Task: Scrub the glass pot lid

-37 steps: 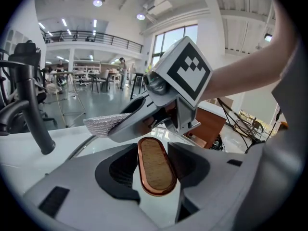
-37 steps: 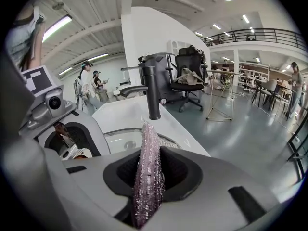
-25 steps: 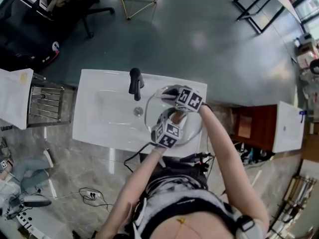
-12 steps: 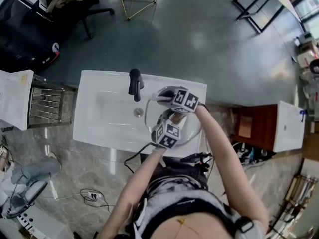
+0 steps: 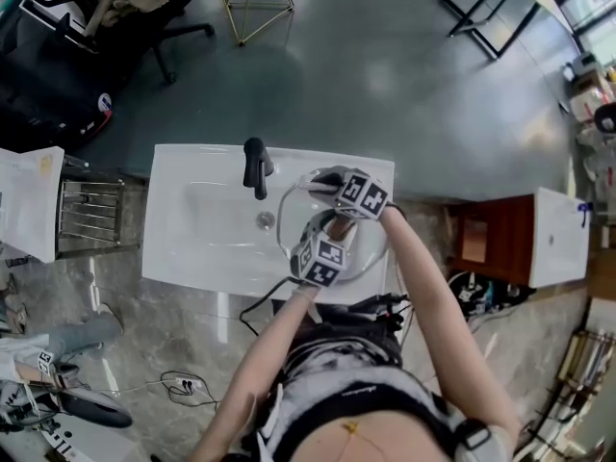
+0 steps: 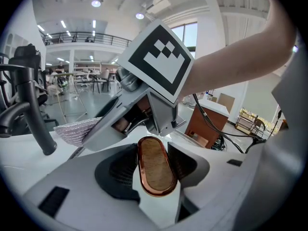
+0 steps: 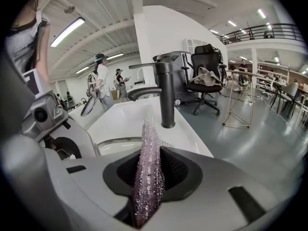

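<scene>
Glass pot lid [image 5: 289,229] hangs off left gripper [image 5: 332,237], jaws clamped on its copper-rimmed knob [image 6: 155,166]. Right gripper [image 7: 149,179], just beyond, pinches sparkly scrub pad [image 7: 149,153]. White sink [image 5: 192,239] below both, black faucet [image 5: 255,166] to their left.

Overhead, the left gripper [image 5: 336,228] and right gripper [image 5: 320,182] hide much of the glass lid [image 5: 292,241] (middle especially).

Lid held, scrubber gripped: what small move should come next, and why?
Probably sweep the scrubber, clamped in the right gripper, along the glass lid rim: the left gripper clamps the lid's handle above the sink, and the scrubber sits near the far rim.
</scene>
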Motion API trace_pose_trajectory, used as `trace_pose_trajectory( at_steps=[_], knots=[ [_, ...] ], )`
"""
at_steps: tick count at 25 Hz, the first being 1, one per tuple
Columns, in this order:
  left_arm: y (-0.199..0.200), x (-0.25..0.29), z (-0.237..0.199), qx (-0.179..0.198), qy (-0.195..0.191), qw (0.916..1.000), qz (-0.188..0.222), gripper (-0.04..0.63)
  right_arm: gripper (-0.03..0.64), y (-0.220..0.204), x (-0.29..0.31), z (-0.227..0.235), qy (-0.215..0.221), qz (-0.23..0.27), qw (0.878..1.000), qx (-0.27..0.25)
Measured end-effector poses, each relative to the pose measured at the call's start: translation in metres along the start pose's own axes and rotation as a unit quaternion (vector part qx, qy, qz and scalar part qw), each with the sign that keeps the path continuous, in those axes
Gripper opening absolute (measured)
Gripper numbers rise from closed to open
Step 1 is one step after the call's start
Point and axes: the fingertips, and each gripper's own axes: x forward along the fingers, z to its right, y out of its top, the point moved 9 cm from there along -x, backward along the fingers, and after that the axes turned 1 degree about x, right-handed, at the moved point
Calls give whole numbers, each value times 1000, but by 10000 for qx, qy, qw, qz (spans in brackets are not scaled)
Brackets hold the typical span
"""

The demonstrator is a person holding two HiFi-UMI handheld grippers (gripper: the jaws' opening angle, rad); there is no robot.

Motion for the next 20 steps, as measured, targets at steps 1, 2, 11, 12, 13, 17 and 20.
trace_pose_trajectory(
  at_steps=[1, 2, 11, 12, 13, 17, 20],
  knots=[
    [0, 0, 0, 1, 2, 10000, -3, 207, 87, -2, -4, 1, -58, 22, 10000, 76],
    [0, 0, 0, 2, 3, 10000, -8, 206, 87, -4, -8, 2, -115, 45, 9998, 166],
    [0, -1, -1, -1, -12, 10000, -25, 207, 91, -33, -27, 9, -711, 187, 9964, 418],
    [-1, -1, -1, 4, -10, 10000, -27, 207, 91, -36, -29, 9, -759, 218, 9958, 452],
    [-1, -1, -1, 7, -9, 10000, -28, 207, 91, -37, -31, 8, -802, 242, 9952, 499],
    [0, -1, -2, 12, -25, 10000, -33, 207, 91, -38, -46, -1, -1004, 297, 9920, 704],
    [1, -2, -3, 11, -30, 10000, -34, 207, 92, -50, -51, -2, -1263, 365, 9882, 786]
  ],
)
